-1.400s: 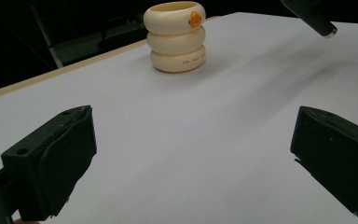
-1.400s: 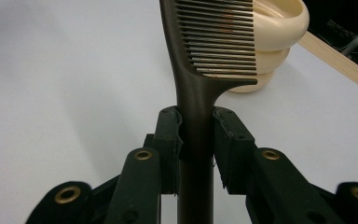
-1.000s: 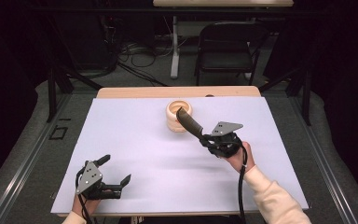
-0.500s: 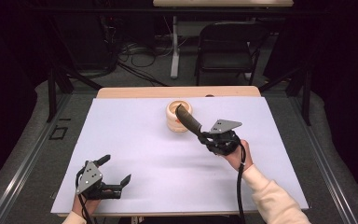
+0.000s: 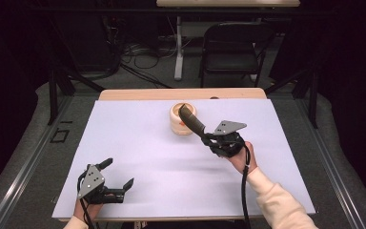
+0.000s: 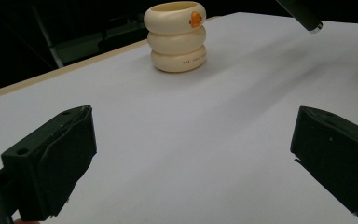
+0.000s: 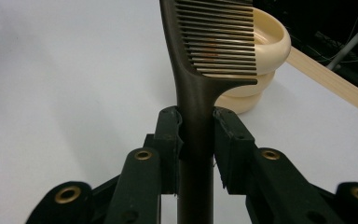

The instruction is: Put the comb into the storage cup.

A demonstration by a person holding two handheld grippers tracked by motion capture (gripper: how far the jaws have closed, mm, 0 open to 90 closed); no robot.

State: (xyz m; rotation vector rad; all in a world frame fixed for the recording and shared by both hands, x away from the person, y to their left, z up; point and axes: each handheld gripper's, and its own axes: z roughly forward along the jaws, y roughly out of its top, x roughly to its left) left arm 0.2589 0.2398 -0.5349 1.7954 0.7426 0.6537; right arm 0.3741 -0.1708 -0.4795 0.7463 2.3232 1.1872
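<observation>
A dark comb [image 7: 200, 70] is clamped by its handle between the pads of the right gripper [image 7: 196, 149], jaws pressed flat on both sides of the handle so the toothed end sticks straight out ahead of the gripper. The grip is taken low on the handle, probably so the whole toothed part stays free to go into the holder. Just ahead of the jaws and slightly to the side in the right gripper view, a cream ribbed cup [image 7: 261, 60] made of three stacked rings is seen; the comb's teeth overlap its rim in that view. In the high view the comb tip [image 5: 185, 110] is seen over the cup's mouth [image 5: 181, 119], tilted up and away from the right hand [image 5: 238, 155]; whether the tip is already inside or just above the rim cannot be told. Work in hand is judged to be dropping the comb into the cup, near the insertion step.

The left gripper [image 5: 108, 183] is released, nothing between its jaws, which stand wide apart in the left gripper view. It is rested near the table's [image 5: 138, 157] front edge, well apart from the cup [image 6: 176, 37], likely parked out of the way. An orange mark [image 6: 195, 18] faces it on the cup's top ring
</observation>
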